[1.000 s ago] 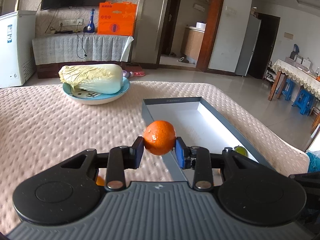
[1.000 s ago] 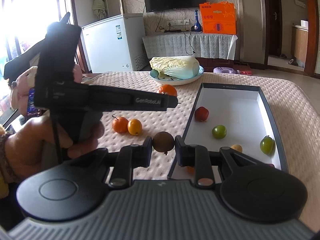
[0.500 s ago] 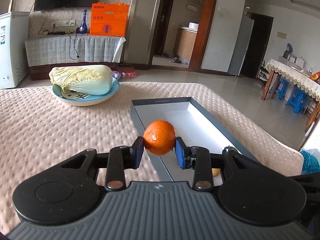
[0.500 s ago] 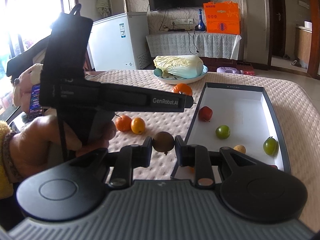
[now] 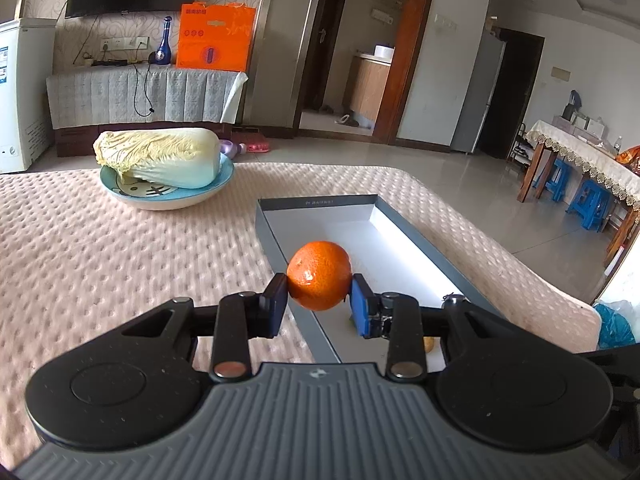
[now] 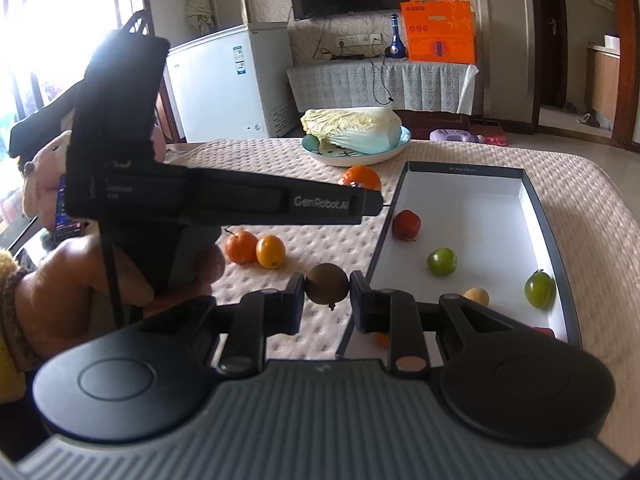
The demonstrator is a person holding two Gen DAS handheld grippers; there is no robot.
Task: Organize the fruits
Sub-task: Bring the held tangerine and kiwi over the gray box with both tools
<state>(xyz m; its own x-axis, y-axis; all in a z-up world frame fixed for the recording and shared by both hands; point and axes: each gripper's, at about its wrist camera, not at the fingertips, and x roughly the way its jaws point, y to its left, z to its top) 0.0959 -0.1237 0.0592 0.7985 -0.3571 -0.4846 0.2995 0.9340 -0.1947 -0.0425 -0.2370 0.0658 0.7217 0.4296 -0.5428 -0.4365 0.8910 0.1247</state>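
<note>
**Two fruits held up beside the tray, ready to go in**

The left gripper (image 5: 319,304) pinches an orange (image 5: 319,275) across its middle, one pad on each side, the fruit lifted clear of the pink quilted cover (image 5: 120,264). It hangs right above the near left wall of the tray (image 5: 276,240), with the white floor of the tray running off toward 1 o'clock. That puts it about where a short move to the right would carry it over the wall, which is probably why it is held there.

The right gripper (image 6: 327,300) is closed on a small brown fruit (image 6: 327,283), stem end down, the pads meeting its sides. It sits just left of the tray's (image 6: 536,204) near corner, over the cover. In this view the left gripper's body crosses from 9 o'clock, gripped by a hand (image 6: 100,276), with the orange at its tip.

Inside the tray lie a red fruit (image 6: 406,225) at the left wall, a green one (image 6: 441,262) in the middle, another green one (image 6: 539,290) at the right wall, and a small yellow one (image 6: 477,296) near the front. Two orange fruits (image 6: 256,247) wait on the cover at 10 o'clock from the brown fruit, touching each other. A cabbage (image 6: 352,130) in a blue bowl (image 6: 316,152) stands at 12 o'clock and seems no part of the sorting.

The tray is partly filled; both held fruits look bound for it.
</note>
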